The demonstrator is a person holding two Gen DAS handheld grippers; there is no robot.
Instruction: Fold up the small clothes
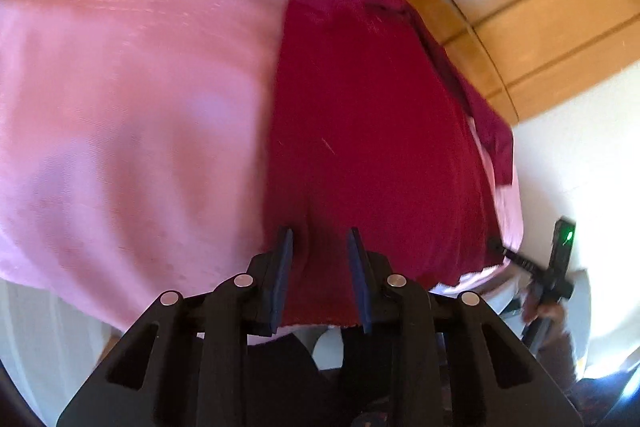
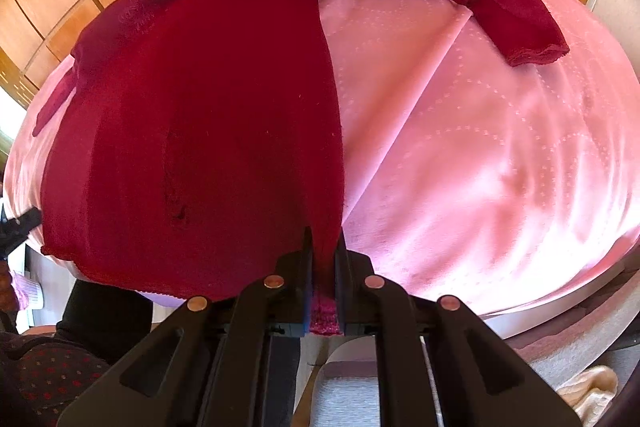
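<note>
While the right gripper (image 2: 324, 239) pinches the red sweater's (image 2: 208, 131) hem between its fingers, the left gripper (image 1: 320, 239) stands slightly parted above it, pads pressing nothing.

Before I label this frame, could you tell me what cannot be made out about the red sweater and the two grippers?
- Left wrist view: motion blur; whether the left gripper pads touch the red sweater is unclear.
- Left wrist view: right gripper small at the edge, its jaws unreadable.
- Right wrist view: the hem inside the right gripper is hidden by its fingers.
- Right wrist view: the far sleeve is partly hidden behind the sweater's body.
</note>
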